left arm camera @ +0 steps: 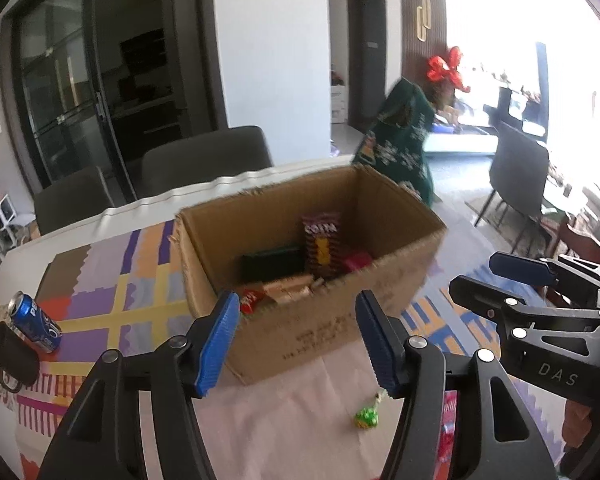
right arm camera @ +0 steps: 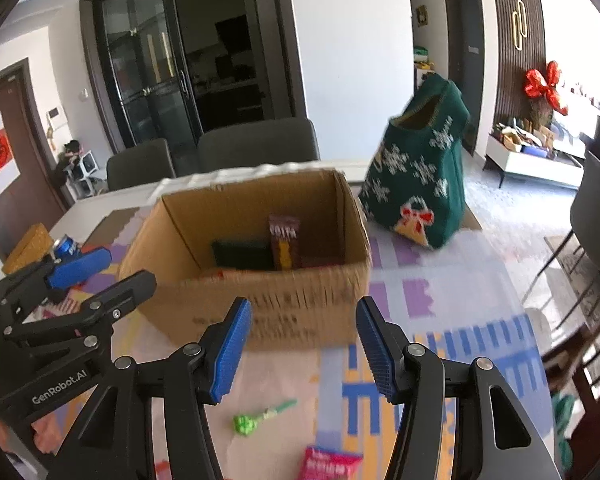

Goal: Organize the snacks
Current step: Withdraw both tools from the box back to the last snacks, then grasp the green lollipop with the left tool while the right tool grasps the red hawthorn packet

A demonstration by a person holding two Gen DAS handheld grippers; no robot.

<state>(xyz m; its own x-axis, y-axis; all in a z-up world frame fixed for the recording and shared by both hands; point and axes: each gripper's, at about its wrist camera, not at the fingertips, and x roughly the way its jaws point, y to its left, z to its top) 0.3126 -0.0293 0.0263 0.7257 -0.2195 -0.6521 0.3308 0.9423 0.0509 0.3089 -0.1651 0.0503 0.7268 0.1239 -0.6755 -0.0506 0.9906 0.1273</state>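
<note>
An open cardboard box stands on the patterned tablecloth and holds several snack packs, among them a tall brown pack. A green-wrapped lollipop lies on the cloth in front of the box. A pink snack packet lies nearer, at the bottom edge. My left gripper is open and empty, above the cloth before the box; it also shows in the right wrist view. My right gripper is open and empty, and shows in the left wrist view.
A Pepsi can lies on the cloth at the left beside a black object. A green knitted bag with snowflakes stands behind the box to the right. Grey chairs line the table's far side.
</note>
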